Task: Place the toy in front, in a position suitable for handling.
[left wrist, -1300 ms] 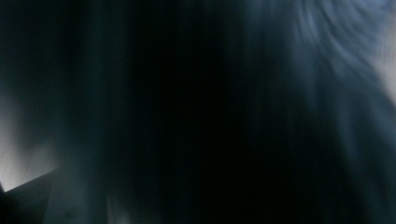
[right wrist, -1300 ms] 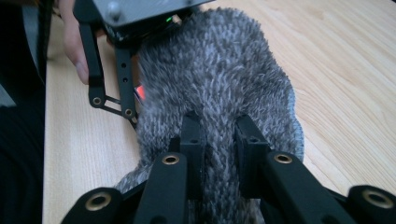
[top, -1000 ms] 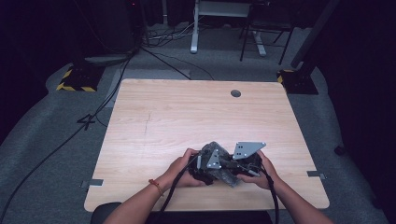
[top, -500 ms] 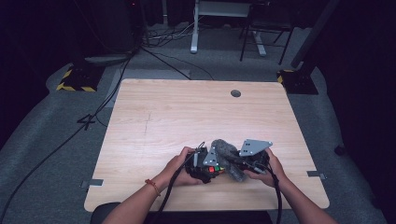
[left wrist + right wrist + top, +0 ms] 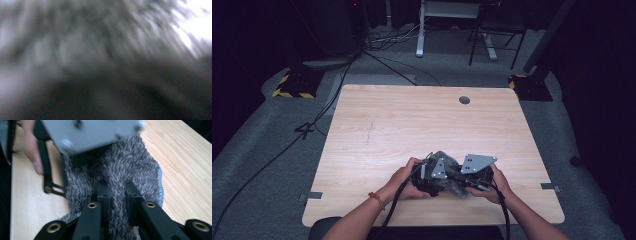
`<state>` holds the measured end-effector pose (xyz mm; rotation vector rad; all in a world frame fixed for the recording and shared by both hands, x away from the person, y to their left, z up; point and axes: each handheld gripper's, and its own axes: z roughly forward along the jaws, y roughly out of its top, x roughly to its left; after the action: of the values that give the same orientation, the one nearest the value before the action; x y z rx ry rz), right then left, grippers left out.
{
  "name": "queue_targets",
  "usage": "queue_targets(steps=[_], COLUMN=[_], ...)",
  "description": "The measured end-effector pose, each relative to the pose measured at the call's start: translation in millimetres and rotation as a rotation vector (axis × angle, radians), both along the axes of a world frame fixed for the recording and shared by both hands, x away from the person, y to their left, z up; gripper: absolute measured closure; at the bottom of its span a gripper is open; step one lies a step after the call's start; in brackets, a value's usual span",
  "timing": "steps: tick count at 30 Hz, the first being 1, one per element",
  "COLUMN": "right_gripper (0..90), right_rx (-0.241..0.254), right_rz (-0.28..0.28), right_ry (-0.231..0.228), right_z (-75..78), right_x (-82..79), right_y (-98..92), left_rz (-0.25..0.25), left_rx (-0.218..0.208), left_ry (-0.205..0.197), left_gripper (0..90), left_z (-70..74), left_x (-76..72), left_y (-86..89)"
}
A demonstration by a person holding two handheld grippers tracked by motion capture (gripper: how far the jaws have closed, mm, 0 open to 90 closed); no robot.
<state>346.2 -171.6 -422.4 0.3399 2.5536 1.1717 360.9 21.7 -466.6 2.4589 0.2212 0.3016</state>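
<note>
Grey fuzzy cloth (image 5: 117,170) pinched in right gripper (image 5: 117,192), left gripper (image 5: 432,177) closed, its view blurred fuzz.

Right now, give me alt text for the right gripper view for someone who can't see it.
The right tongs pinch a fold of fuzzy grey knit fabric that lies on a light wooden table. The grey plate of the left tongs hangs blurred over the fabric's far end, with the fingers of the person's hand beside it.

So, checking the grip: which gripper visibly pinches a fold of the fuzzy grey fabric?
The right gripper: its black jaws squeeze a ridge of fuzzy grey fabric.
</note>
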Motion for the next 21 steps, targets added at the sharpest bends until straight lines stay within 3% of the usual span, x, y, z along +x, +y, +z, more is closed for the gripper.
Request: queue_targets(steps=[5, 7, 11, 14, 16, 17, 18, 21], right_gripper=[78.1, 78.2, 78.2, 78.3, 78.3, 78.3, 78.3, 78.3], right_rx=[-0.004, 0.013, 0.047, 0.073, 0.067, 0.067, 0.050, 0.035], right_rz=[-0.058, -0.082, -0.081, -0.049, 0.005, 0.005, 0.043, 0.048], right_ry=[0.007, 0.046, 0.056, 0.041, 0.023, 0.023, 0.011, -0.001], right_z=[-5.8, -12.6, -11.8, -3.7, 3.1, 3.1, 5.1, 4.1], right_x=[7.3, 12.5, 13.2, 6.3, -3.8, -3.8, -11.6, -12.5], right_y=[-18.5, -30.3, -34.2, -27.4, -14.3, -14.3, -1.8, 4.6], left_rz=[0.005, 0.013, 0.015, 0.004, -0.011, -0.011, -0.022, -0.017], left_rx=[-0.033, -0.057, -0.057, -0.028, 0.001, 0.001, 0.001, 0.002], left_ry=[-0.002, -0.007, -0.017, -0.006, -0.014, -0.014, -0.012, -0.010], left_gripper=[33.8, 33.8, 33.8, 33.8, 33.8, 33.8, 33.8, 33.8], left_z=[3.9, 9.6, 10.7, 6.1, 2.1, 2.1, 1.6, 2.0], left_x=[-0.1, -1.3, -1.4, -1.5, -3.8, -3.8, -5.7, -5.5], left_y=[6.8, 11.7, 11.2, 4.5, -3.6, -3.6, -6.9, -4.1])
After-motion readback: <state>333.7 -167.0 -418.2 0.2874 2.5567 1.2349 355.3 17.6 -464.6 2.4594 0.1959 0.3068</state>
